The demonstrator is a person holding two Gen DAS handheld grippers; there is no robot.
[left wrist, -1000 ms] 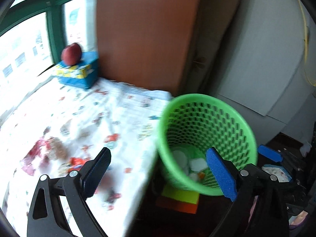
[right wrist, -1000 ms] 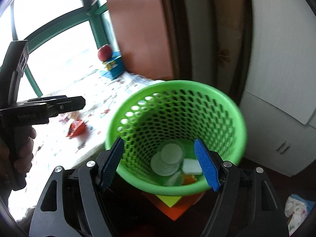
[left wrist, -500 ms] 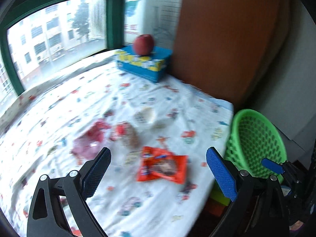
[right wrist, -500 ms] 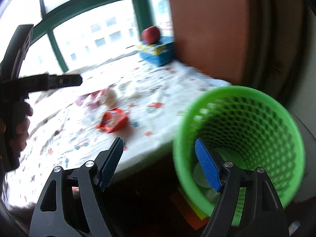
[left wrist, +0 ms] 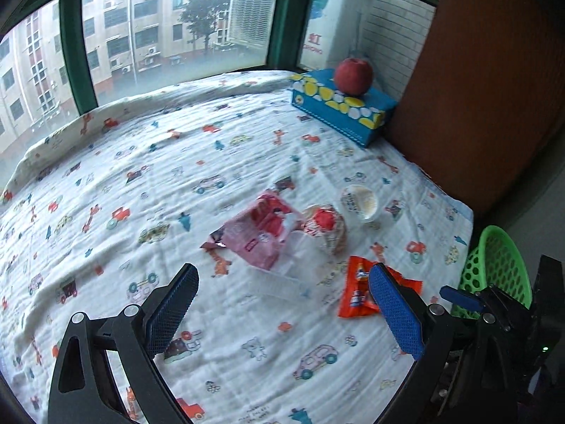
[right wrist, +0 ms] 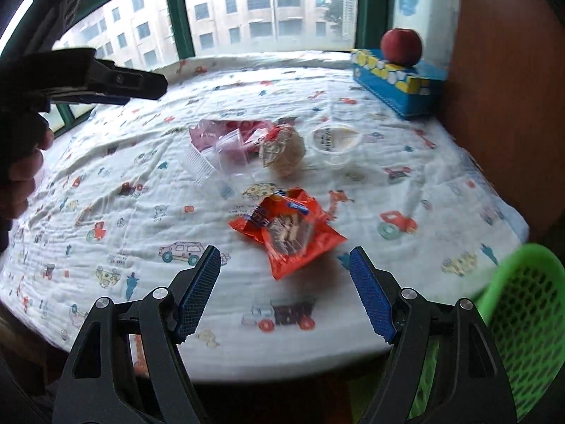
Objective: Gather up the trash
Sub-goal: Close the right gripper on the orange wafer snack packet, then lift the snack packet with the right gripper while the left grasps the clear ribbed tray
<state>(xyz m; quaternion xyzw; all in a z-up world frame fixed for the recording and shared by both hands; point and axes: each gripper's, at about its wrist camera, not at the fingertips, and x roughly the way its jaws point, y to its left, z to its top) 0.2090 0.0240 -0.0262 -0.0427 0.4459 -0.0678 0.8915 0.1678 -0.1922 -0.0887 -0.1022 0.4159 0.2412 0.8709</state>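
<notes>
Trash lies on the patterned cloth: an orange snack wrapper point(right wrist: 289, 228) point(left wrist: 356, 291), a pink plastic bag with a clear tray point(left wrist: 259, 233) point(right wrist: 226, 141), a crumpled clear wrapper with a red label point(left wrist: 325, 226) point(right wrist: 282, 150), and a small clear cup point(left wrist: 360, 202) point(right wrist: 335, 141). The green mesh basket point(left wrist: 498, 268) point(right wrist: 522, 311) stands off the table's right edge. My left gripper point(left wrist: 284, 312) is open and empty above the cloth, in front of the pink bag. My right gripper point(right wrist: 284, 288) is open and empty, just short of the orange wrapper.
A blue tissue box point(left wrist: 339, 113) point(right wrist: 399, 77) with a red apple point(left wrist: 354, 76) point(right wrist: 400, 46) on it stands at the back right by a brown panel point(left wrist: 476, 81). Green-framed windows point(left wrist: 70, 53) run along the back. The left gripper's body point(right wrist: 88, 77) shows at left in the right wrist view.
Both grippers have swung left from the green basket toward the table. The trash on the cloth now fills both views and the basket sits at the right edge. Both stay open.
</notes>
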